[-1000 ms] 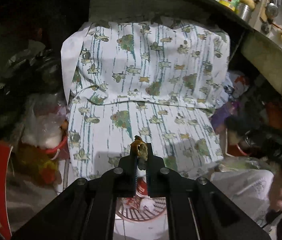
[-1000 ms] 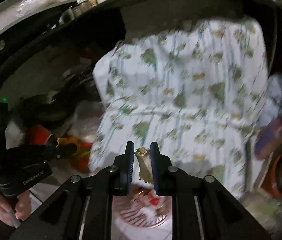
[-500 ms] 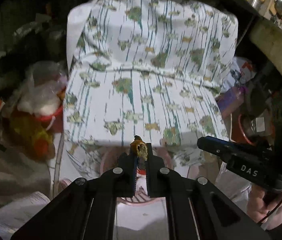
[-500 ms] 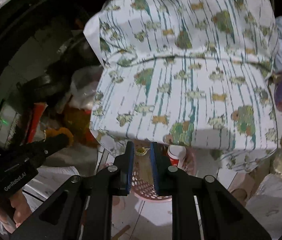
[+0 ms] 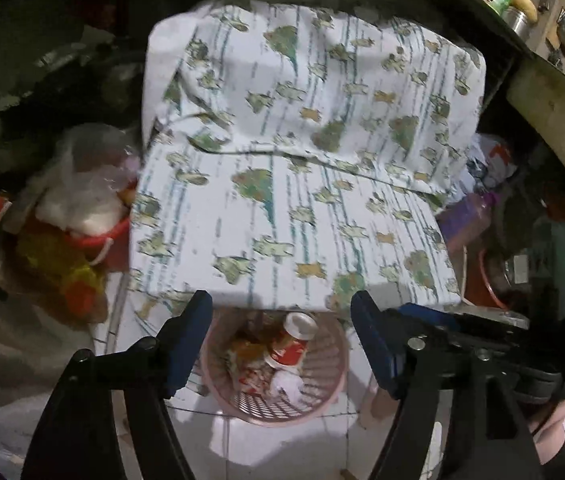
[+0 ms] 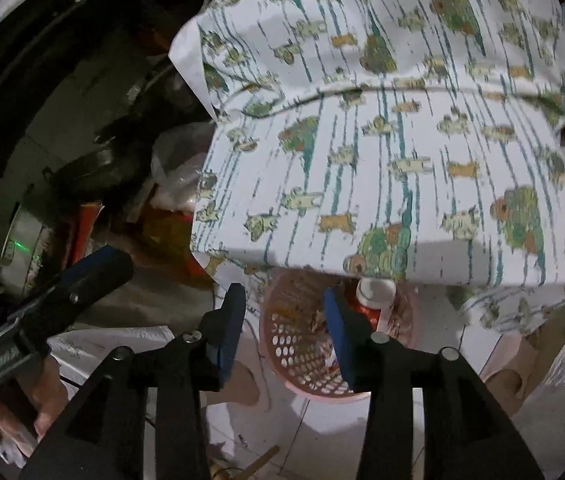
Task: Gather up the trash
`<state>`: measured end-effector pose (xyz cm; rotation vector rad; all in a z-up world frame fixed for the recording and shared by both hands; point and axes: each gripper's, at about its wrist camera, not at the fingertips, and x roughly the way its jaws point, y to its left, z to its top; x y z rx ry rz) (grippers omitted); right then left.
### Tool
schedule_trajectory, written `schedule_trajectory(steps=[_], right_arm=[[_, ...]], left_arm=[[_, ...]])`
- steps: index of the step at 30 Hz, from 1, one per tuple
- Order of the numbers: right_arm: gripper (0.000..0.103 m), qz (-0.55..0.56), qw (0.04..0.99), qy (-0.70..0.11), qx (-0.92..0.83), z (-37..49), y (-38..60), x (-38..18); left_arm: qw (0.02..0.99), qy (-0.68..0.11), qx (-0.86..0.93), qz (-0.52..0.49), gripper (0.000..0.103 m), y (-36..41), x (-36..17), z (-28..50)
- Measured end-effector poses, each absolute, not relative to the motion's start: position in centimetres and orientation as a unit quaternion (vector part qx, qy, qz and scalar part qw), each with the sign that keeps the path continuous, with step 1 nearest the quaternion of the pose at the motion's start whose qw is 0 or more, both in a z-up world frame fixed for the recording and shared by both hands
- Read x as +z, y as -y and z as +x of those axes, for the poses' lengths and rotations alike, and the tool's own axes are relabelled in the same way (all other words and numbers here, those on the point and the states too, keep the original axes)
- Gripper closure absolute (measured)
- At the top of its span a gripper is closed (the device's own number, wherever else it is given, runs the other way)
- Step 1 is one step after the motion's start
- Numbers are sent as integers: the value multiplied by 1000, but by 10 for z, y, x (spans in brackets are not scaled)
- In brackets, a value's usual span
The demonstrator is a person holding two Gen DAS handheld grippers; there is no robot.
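left gripper point(image 5: 280, 338): jaws spread wide, nothing between them, poised directly above the pink perforated waste basket point(image 5: 324, 398).

right gripper point(image 6: 284, 326): jaws parted, nothing held, hovering over the near rim of the same basket point(image 6: 302, 354); also visible at the right edge of the left wrist view point(image 5: 482, 336).

waste basket: on the tiled floor point(image 5: 242, 446), partly tucked under the front edge of a cloth-covered table; patterned cloth point(image 5: 302, 160) (white, teal stripes, green and tan animal figures) overhanging the far rim.

trash, in the basket: red-and-white cup point(image 5: 294, 340) lying tilted against the far side, white lid end uppermost; crumpled white paper point(image 5: 284, 386) below it; brownish-orange scraps point(image 5: 244, 350) to the left. exact nature of the scraps not legible.

handling, judged: all light. cup thin-walled and crushable, likely slick; best pinched across the rim or lid end, gently. paper soft, compressible, graspable anywhere. scraps small, flimsy, possibly crumbly; shallow pinch at the bulkiest part.

surroundings: clear plastic bag point(image 5: 82, 184) with white contents over a red container, left of the table; yellow-orange bag point(image 5: 58, 264) beneath it; purple item point(image 5: 466, 216) to the right.

stage, judged: deposit into basket apparently complete for both tools; table top showing no loose trash.
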<state>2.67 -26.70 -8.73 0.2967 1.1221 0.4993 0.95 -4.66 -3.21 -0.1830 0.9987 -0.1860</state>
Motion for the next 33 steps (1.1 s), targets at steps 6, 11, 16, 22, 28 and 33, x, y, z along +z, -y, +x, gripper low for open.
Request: schedule_trajectory(steps=[6, 11, 16, 22, 28, 33], right_arm=[[46, 83, 860, -461, 201, 14, 263, -55], [21, 54, 895, -413, 158, 5, 264, -30], [5, 47, 916, -387, 91, -2, 274, -21], [3, 39, 919, -385, 76, 1, 276, -16], [3, 41, 907, -412, 75, 7, 278, -30], [3, 34, 905, -419, 66, 12, 279, -39]], left_arm=[[896, -433, -53, -86, 21, 27, -11, 3], [921, -385, -21, -55, 17, 20, 5, -6], [933, -353, -16, -61, 14, 11, 13, -10], [952, -306, 5, -12, 0, 21, 24, -23], [948, -318, -1, -2, 0, 24, 14, -20], [948, -317, 2, 3, 0, 25, 9, -16]])
